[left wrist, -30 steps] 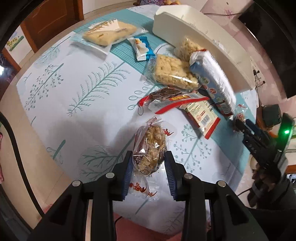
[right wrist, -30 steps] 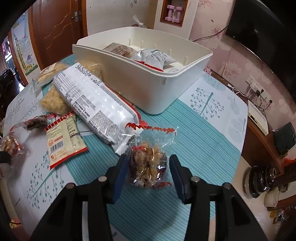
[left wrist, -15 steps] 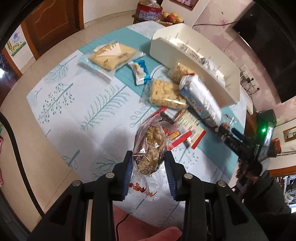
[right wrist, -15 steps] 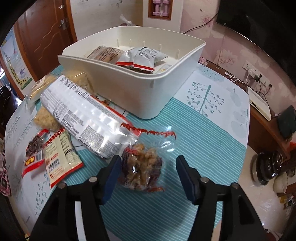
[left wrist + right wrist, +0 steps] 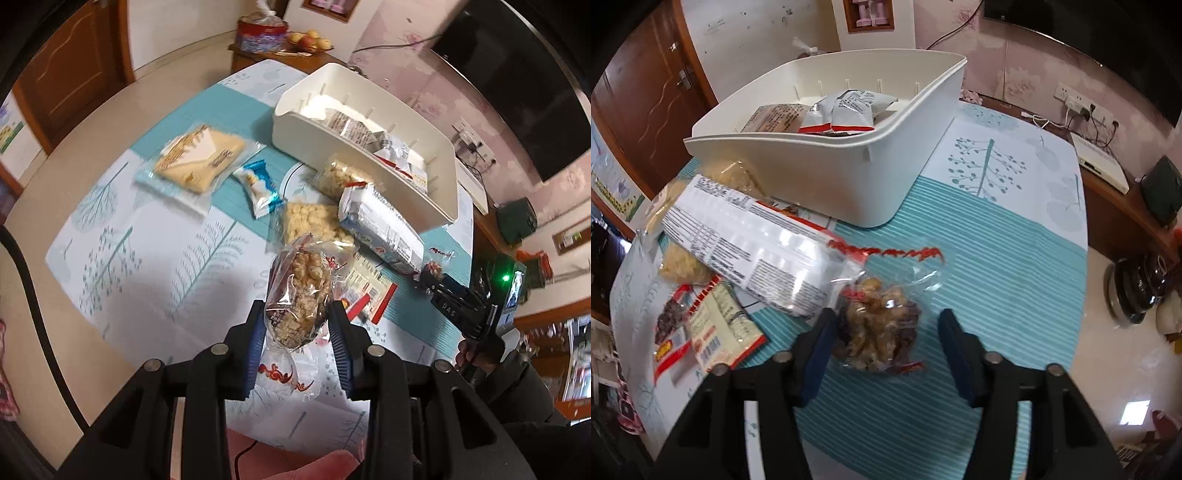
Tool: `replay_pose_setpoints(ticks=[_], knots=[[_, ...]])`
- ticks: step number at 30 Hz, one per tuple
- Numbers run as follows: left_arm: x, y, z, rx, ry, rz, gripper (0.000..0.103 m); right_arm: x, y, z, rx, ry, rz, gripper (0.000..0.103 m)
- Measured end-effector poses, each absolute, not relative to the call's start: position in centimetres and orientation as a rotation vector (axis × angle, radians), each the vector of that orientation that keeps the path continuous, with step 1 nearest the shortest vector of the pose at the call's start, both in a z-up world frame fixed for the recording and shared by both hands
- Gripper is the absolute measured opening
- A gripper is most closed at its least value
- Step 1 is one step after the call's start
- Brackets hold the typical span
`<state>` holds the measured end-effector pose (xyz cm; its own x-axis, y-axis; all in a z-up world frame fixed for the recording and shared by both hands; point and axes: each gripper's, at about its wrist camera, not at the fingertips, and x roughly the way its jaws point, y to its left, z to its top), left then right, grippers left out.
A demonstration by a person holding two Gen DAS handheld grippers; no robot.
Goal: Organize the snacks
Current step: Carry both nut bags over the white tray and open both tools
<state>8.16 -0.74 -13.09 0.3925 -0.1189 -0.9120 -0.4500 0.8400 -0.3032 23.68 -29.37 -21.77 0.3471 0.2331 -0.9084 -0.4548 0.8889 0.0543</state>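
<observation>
- Left gripper point(image 5: 297, 334) pinches a clear nut snack bag point(image 5: 300, 295) in the air above the table's near edge. The bag's long side points away along the fingers.
- Right gripper point(image 5: 884, 343) is closing, its pads not pressing. A second nut bag point(image 5: 881, 328) lies between them on the striped tablecloth point(image 5: 997, 266), red crimped end toward the white bin point(image 5: 827, 177).

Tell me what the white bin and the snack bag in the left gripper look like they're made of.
White bin: looks like rigid moulded plastic, cream-white with a smooth, faintly satin finish; thin even walls, rounded corners and moulded ribs inside suggest it.

Snack bag in the left gripper: thin clear plastic film, glossy and crinkled; the puffed pieces show through, glare streaks its surface, and its sealed end carries red print.
</observation>
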Motion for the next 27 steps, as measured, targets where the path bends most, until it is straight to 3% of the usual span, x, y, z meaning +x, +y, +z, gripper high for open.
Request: replay_pose_setpoints(ticks=[16, 27], knots=[[14.8, 5.6, -10.8, -0.44, 1.15, 0.03, 0.033, 22.4, -29.3, -21.0, -0.087, 1.182, 0.221, 0.049], [21.4, 5.5, -10.6, -0.327, 1.151, -0.131, 0.033, 22.0, -28.8, -16.8, 0.008, 1.083, 0.123, 0.049]])
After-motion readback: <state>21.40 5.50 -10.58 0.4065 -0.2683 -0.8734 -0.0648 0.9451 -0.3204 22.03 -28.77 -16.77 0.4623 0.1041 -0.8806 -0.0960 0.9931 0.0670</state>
